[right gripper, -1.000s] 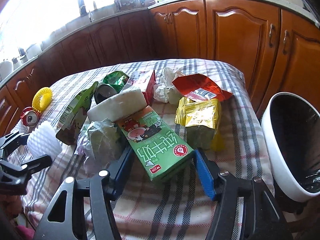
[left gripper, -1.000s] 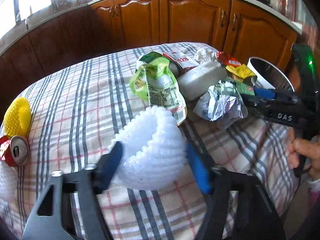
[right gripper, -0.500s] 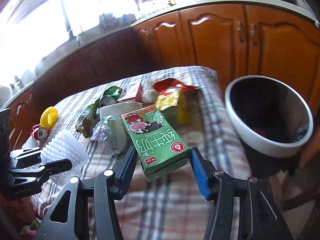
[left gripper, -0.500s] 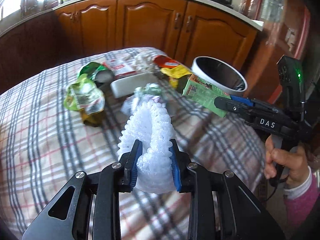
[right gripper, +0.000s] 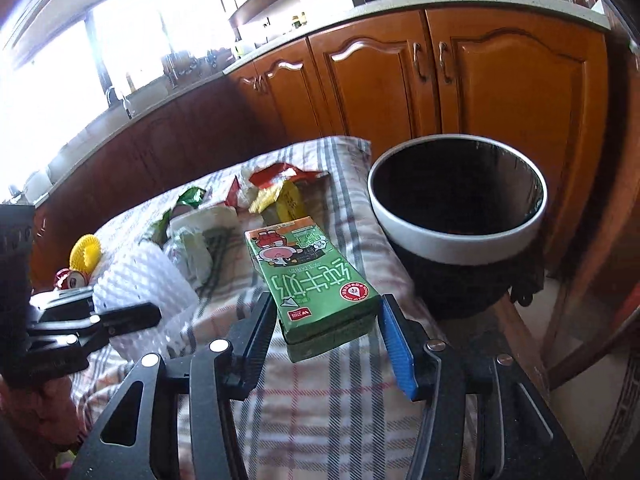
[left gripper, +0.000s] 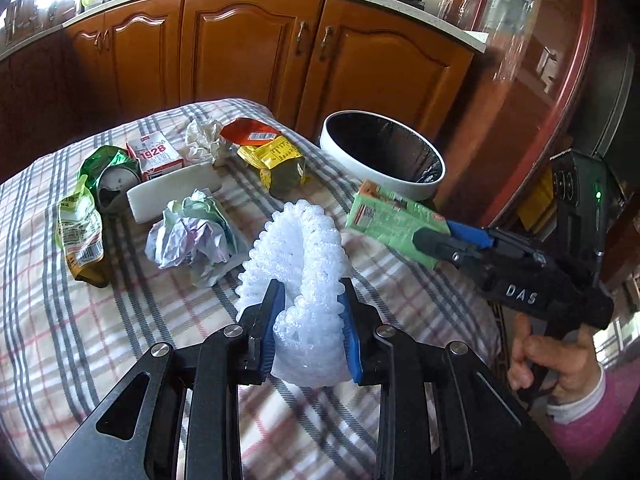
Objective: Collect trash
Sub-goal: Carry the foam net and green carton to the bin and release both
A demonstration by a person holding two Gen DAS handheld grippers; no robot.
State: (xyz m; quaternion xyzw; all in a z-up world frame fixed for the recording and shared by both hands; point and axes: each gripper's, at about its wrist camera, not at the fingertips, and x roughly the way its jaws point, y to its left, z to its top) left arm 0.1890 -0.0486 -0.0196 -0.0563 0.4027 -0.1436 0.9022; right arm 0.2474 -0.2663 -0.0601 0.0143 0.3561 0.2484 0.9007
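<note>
My left gripper [left gripper: 308, 312] is shut on a white foam fruit net [left gripper: 300, 256] and holds it above the checked tablecloth [left gripper: 80, 340]. My right gripper [right gripper: 326, 328] is shut on a green milk carton [right gripper: 312, 280], lifted near the table's right edge, left of the round white-rimmed trash bin [right gripper: 456, 232]. In the left wrist view the right gripper [left gripper: 436, 240] holds the carton [left gripper: 392, 220] just in front of the bin [left gripper: 384, 160]. The foam net [right gripper: 136, 276] and left gripper [right gripper: 136, 312] show at the left of the right wrist view.
On the table lie crumpled paper [left gripper: 192, 232], a white foam block [left gripper: 172, 192], a yellow wrapper [left gripper: 276, 160], a red wrapper [left gripper: 248, 132], a red-and-white carton [left gripper: 154, 154] and green pouches [left gripper: 78, 228]. A yellow net [right gripper: 84, 256] and red can [right gripper: 70, 280] lie far left. Wooden cabinets [left gripper: 260, 56] stand behind.
The left gripper closed on the foam net and lifted it towards the right. The right gripper lifted the milk carton off the table and carried it right, closer to the bin.
</note>
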